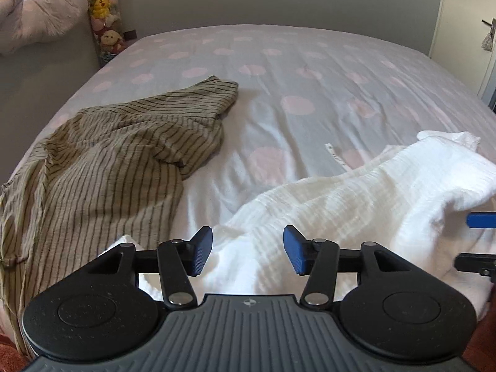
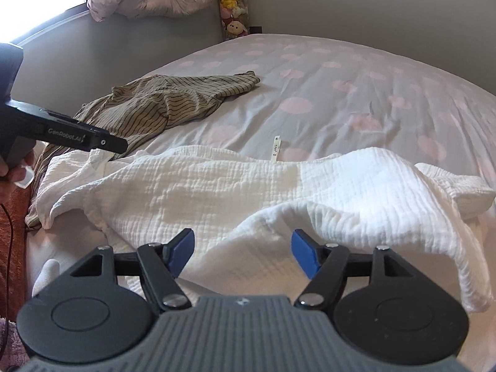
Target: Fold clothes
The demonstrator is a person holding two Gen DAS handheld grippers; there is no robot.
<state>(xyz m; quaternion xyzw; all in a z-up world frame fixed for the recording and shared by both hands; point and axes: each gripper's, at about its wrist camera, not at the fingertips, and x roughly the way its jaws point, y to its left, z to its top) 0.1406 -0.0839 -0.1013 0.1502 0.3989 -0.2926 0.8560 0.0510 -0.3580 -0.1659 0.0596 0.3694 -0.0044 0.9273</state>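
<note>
Right now the crinkled white cotton garment [image 2: 248,192] lies long axis left-to-right across mid frame, directly ahead of the right gripper [image 2: 243,252], jaws wide, empty. Left gripper [image 1: 248,249], half open and empty, hovers over its left end.

— What lay under the left gripper [image 1: 248,249]?

— A crinkled white garment [image 1: 365,192], spread over the near edge of the bed [image 1: 310,71]. The blue pads stood apart above it, nothing pinched between them.

— And to the left?

— A beige striped shirt [image 1: 124,148], rumpled, its edge overlapping the white cloth. Stuffed toys [image 1: 104,12] were stacked in the far corner.

— On the right?

— One blue fingertip of the right gripper [image 1: 482,219] at the frame's edge.
</note>
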